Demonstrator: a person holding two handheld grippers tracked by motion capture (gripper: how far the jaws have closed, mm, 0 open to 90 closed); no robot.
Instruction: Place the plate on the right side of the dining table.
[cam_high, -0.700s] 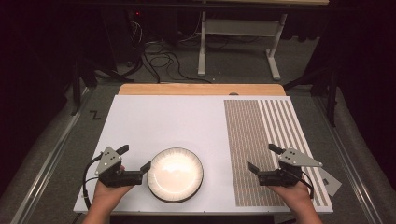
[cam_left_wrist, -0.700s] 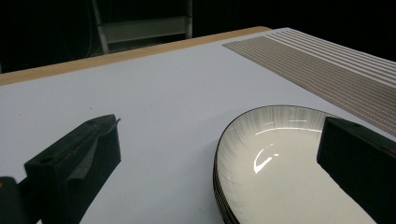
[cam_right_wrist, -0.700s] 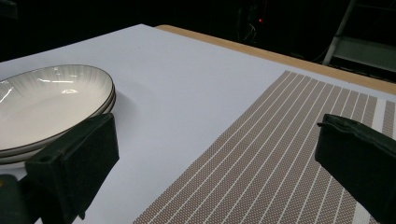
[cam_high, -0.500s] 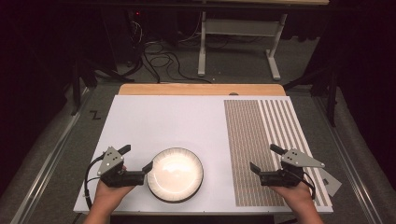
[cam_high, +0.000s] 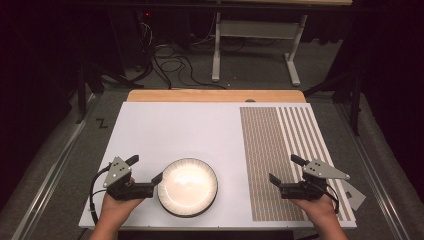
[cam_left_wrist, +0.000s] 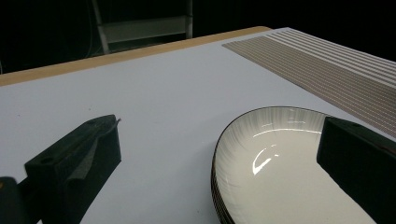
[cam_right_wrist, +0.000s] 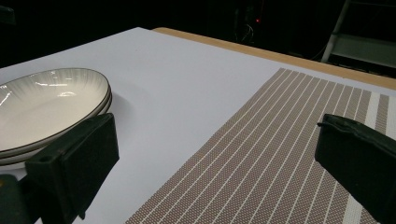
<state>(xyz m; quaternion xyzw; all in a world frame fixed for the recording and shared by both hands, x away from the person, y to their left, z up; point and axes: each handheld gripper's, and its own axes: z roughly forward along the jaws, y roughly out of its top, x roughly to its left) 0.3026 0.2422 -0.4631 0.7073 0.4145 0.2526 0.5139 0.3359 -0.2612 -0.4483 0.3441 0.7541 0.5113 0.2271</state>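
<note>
The table (cam_high: 175, 125) carries a white top. A striped brown mat (cam_high: 280, 150) covers its right part. A stack of cream plates (cam_high: 188, 187) with dark rims lies on the bare white surface near the front edge; the right gripper view shows at least two plates (cam_right_wrist: 46, 107) nested.

Left gripper (cam_high: 145, 172): jaws wide, nothing between the pads. One jaw stands at the near left rim of the top plate (cam_left_wrist: 280, 172); whether it touches cannot be told. The other jaw stands over bare table, clear of the plates.

Right gripper (cam_high: 287, 170): jaws wide, nothing held. Both jaws stand over the mat (cam_right_wrist: 280, 154). The plates lie well apart from them, beyond the left jaw in the right gripper view.

A hand holds each gripper from the front edge.
</note>
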